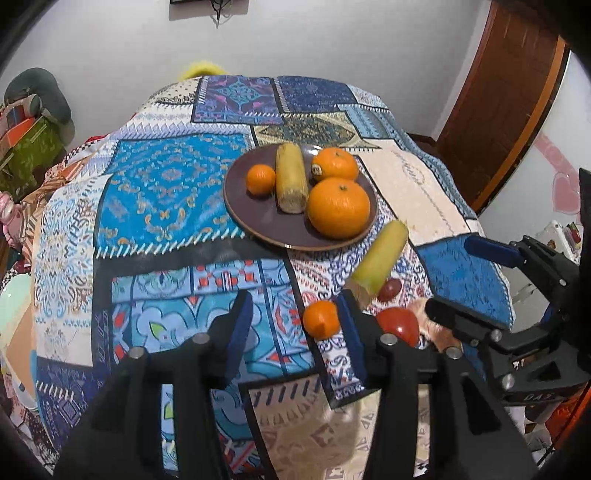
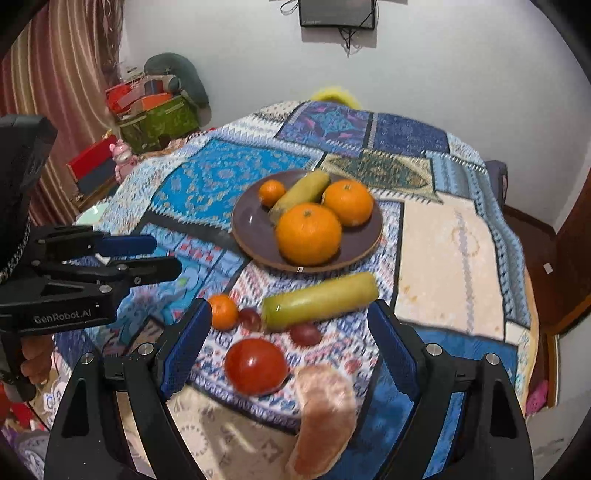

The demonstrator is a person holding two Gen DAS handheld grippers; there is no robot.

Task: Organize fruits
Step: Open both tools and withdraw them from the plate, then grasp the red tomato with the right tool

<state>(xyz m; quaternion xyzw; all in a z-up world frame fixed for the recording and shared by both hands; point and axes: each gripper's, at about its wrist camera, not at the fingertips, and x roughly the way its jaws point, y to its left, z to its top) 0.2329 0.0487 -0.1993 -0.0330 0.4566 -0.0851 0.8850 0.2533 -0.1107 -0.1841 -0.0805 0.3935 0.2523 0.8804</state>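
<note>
Both grippers (image 2: 288,325) (image 1: 295,325) open; plate (image 1: 255,221) mid-table.

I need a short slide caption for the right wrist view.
Open right gripper above a tomato and pomelo segment, plate of oranges beyond.

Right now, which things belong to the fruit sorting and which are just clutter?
Job: plate with three oranges and a corn cob; loose corn cob, small orange, tomato, grapefruit segment.
Clutter: green box, pink toy, wall screen.
</note>
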